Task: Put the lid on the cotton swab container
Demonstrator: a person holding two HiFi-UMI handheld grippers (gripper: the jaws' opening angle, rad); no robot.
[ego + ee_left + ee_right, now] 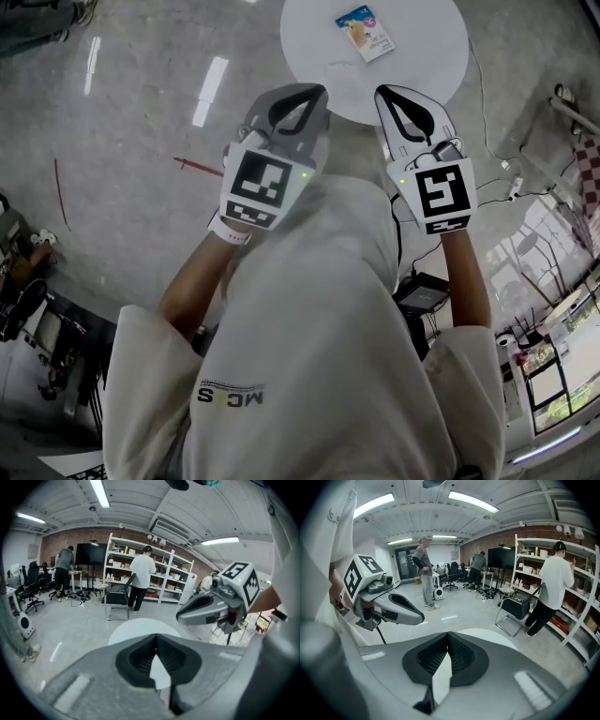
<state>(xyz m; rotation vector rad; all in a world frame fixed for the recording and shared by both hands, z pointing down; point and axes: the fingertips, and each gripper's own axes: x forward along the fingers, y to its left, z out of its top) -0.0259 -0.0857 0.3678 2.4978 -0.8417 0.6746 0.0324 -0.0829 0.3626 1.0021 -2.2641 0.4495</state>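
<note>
"Has the lid gone on yet?"

"Not started, I'd say. The only thing on the round white table (427,70) is a small blue-and-white pack (366,33), likely the cotton swab container, lying flat. I can't make out a separate lid."

"And the 2 grippers?"

"Both are up by the person's chest, well apart from the pack. The left gripper (317,92) has its fingers pressed together at the tips with nothing between them, and the right gripper (382,92) is the same. Everything is left to do."
</note>
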